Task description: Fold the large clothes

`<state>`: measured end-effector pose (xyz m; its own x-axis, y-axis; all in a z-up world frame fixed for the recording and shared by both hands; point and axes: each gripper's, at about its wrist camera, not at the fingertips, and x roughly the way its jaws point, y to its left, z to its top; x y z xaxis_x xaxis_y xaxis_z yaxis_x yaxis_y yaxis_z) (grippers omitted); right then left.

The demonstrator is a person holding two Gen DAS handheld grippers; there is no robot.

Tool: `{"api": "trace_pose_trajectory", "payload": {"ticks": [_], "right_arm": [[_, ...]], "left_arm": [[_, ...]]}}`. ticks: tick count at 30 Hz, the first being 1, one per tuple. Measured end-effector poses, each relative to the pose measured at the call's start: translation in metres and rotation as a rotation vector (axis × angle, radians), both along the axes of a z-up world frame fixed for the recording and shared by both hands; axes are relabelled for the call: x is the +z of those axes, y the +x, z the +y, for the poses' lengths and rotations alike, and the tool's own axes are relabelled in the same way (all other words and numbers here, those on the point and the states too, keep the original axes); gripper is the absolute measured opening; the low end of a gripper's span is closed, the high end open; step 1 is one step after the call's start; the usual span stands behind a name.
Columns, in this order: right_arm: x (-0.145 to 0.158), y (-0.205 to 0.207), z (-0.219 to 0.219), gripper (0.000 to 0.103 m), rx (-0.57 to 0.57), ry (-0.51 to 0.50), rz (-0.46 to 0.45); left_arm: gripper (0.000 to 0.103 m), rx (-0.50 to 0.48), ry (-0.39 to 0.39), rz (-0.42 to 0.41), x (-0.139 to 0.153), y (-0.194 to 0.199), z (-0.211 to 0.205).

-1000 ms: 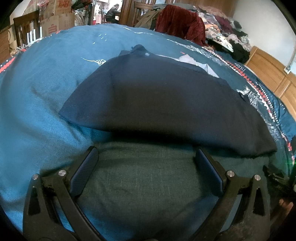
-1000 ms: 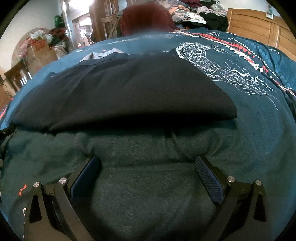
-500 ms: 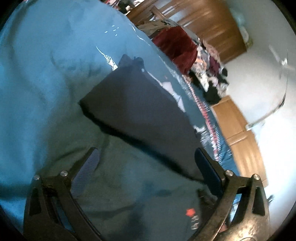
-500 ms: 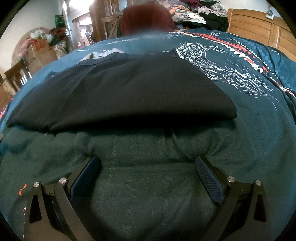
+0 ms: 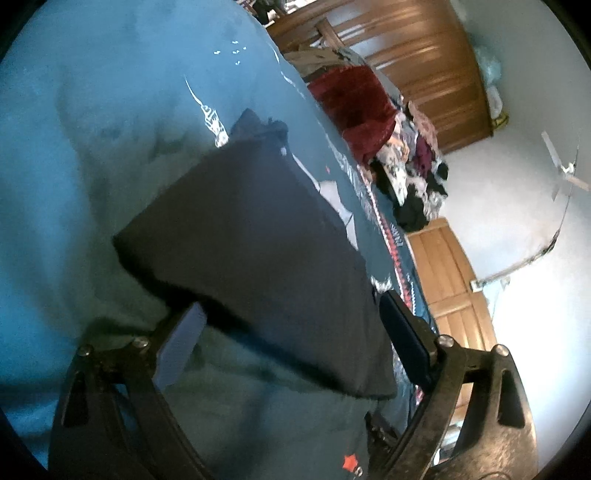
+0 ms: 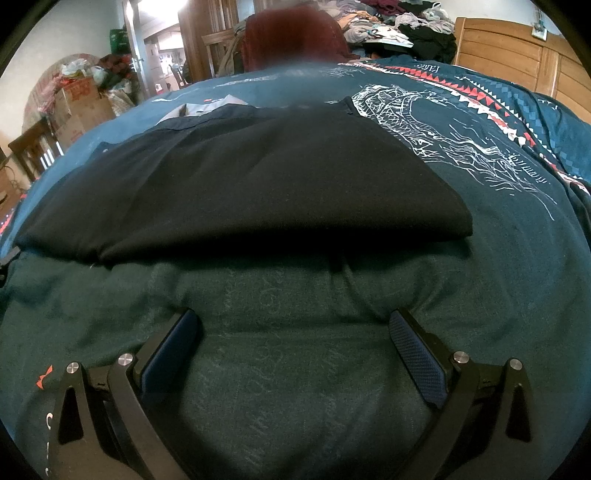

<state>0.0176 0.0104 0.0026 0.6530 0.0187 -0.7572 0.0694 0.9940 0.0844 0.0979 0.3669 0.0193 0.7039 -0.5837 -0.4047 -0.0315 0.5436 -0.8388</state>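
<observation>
Black folded garment (image 6: 240, 173) long axis crosswise on bedspread (image 6: 517, 229) | L gripper (image 5: 291, 347) & R gripper (image 6: 295, 354) fingers spread

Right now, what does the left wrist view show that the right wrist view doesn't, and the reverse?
Only the left wrist view, which is tilted, shows a ceiling fan on a pale ceiling.

Only the right wrist view shows the cardboard boxes, a doorway and the white dragon print on the teal bedcover.

Both show the folded dark garment lying flat on the bedcover, the dark red cloth behind it, the clothes pile, the wooden headboard, and open, empty jaws.
</observation>
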Motion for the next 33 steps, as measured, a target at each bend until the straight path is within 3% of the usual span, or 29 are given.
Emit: {"api": "trace_pose_trajectory", "payload": {"ticks": [5, 12, 14, 18, 21, 23, 26, 28, 30, 33], "right_arm": [[0.000, 0.000, 0.000, 0.103, 0.000, 0.000, 0.000], [0.000, 0.000, 0.000, 0.103, 0.000, 0.000, 0.000], [0.002, -0.001, 0.000, 0.103, 0.001, -0.004, -0.001], [0.014, 0.000, 0.005, 0.103, 0.053, -0.028, 0.046], [0.037, 0.001, 0.012, 0.103, 0.168, 0.036, 0.103], [0.063, 0.005, 0.022, 0.103, 0.215, 0.036, 0.075], [0.101, 0.039, 0.044, 0.103, 0.264, 0.078, 0.030], [0.126, 0.082, 0.072, 0.103, 0.326, 0.107, 0.006], [0.145, 0.124, 0.103, 0.103, 0.390, 0.108, -0.007], [0.163, 0.202, 0.166, 0.103, 0.521, 0.178, 0.055]], "left_arm": [[0.092, 0.034, -0.025, -0.007, 0.003, 0.001, 0.002], [0.091, 0.091, 0.024, -0.014, -0.001, 0.020, 0.002], [0.086, 0.108, 0.043, -0.017, -0.003, 0.024, 0.001], [0.047, 0.088, 0.042, -0.031, -0.008, 0.036, 0.000], [0.044, 0.093, 0.042, -0.035, -0.010, 0.035, 0.003], [0.044, 0.097, 0.061, -0.041, -0.008, 0.033, 0.002], [0.044, 0.095, 0.097, -0.052, -0.005, 0.032, -0.002], [0.022, 0.080, 0.187, -0.075, 0.006, 0.031, -0.011], [0.010, 0.059, 0.284, -0.111, 0.020, 0.029, -0.019], [0.009, 0.015, 0.419, -0.178, 0.040, 0.024, -0.035]]}}
